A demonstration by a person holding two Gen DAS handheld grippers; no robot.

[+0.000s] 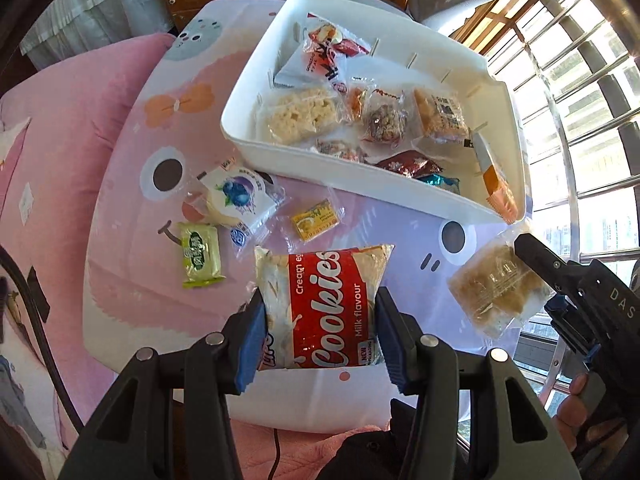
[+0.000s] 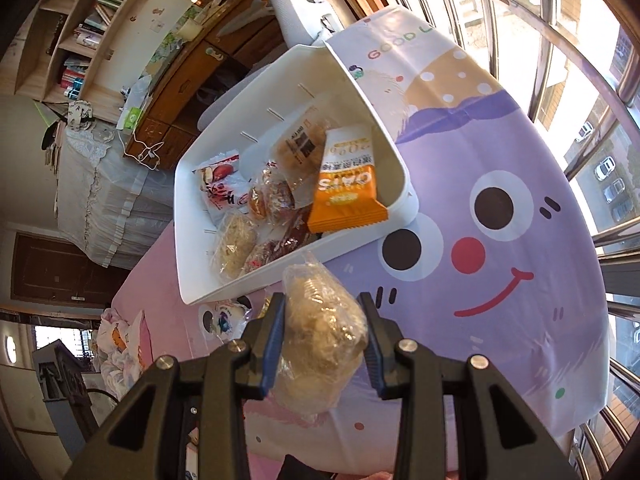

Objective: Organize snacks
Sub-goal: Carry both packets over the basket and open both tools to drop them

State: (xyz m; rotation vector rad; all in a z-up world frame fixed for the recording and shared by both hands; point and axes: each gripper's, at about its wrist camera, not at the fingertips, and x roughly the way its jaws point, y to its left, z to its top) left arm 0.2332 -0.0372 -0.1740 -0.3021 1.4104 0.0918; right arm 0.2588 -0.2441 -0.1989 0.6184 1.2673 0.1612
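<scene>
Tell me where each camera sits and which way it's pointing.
Left wrist: sits on the left tool, looking down at the cookies pack it grips and the white bin; the right tool and the person's fingers show.
Right wrist: sits on the right tool, facing the bin over its clear-wrapped snack; only its own fingers show.
Shared: the bin, the clear-wrapped snack, the cartoon cloth.
</scene>
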